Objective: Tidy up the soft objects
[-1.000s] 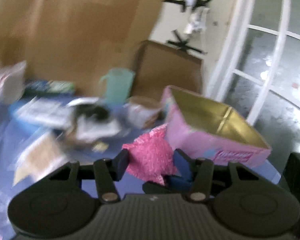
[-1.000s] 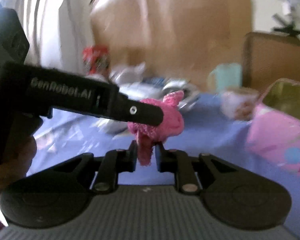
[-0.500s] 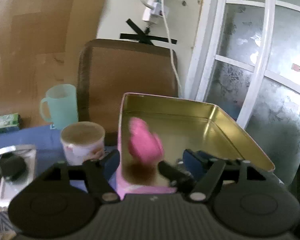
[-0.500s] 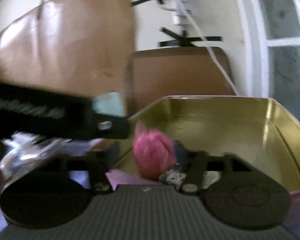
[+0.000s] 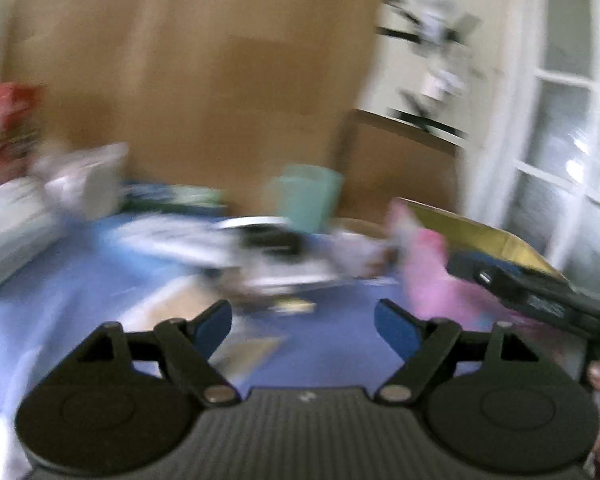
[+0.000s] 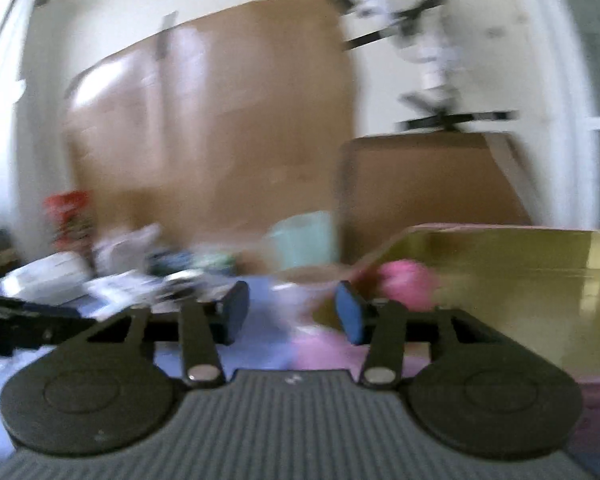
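Blue table, blurred clutter. Pink toy now inside tin; left gripper opening, right gripper narrowing, both empty.

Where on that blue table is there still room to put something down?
The blue cloth lies bare near the camera, left of the pink tin. The far side is crowded: papers, a teal cup, packets. The tin's gold floor beside the pink toy looks free.

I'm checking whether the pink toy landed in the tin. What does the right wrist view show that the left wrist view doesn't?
Right wrist only: pink plush toy lying inside the gold tin, clear of the open right gripper.
Left wrist only: open, empty left gripper; the other gripper's black body hides the tin's inside.
Both: teal cup, blue tablecloth.
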`<move>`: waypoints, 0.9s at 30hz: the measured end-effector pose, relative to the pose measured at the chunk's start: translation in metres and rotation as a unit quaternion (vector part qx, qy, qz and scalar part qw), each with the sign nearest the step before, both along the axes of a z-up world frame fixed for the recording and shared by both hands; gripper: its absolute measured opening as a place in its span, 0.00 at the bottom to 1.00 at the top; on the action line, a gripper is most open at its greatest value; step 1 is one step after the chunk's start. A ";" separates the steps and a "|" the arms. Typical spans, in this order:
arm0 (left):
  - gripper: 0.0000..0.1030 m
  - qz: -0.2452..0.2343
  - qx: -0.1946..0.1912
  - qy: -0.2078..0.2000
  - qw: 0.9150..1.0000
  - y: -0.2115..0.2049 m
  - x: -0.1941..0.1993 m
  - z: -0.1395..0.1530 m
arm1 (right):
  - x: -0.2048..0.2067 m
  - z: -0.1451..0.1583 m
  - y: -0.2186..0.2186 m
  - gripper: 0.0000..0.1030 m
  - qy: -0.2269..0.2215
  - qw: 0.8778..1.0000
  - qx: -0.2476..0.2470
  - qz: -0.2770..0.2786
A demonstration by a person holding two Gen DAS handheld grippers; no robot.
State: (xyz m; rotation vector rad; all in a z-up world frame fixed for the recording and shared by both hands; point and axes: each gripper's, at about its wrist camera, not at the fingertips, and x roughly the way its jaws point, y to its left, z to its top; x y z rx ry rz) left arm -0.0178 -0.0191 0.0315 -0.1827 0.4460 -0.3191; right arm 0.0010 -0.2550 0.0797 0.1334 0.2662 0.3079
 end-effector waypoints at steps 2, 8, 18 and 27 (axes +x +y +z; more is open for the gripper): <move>0.79 0.056 -0.013 0.014 0.998 0.032 0.000 -0.007 | 0.016 -0.001 0.021 0.46 0.042 0.997 0.021 0.056; 0.77 0.143 -0.132 0.069 0.978 0.102 0.011 -0.031 | 0.039 -0.014 0.111 0.58 0.130 0.975 0.004 0.178; 0.78 0.132 -0.138 0.074 0.979 0.104 0.012 -0.035 | 0.084 -0.027 0.158 0.49 0.191 0.965 0.008 0.180; 0.80 0.066 -0.086 0.087 0.990 0.068 0.017 -0.029 | 0.031 -0.029 0.105 0.46 0.184 0.968 0.017 0.171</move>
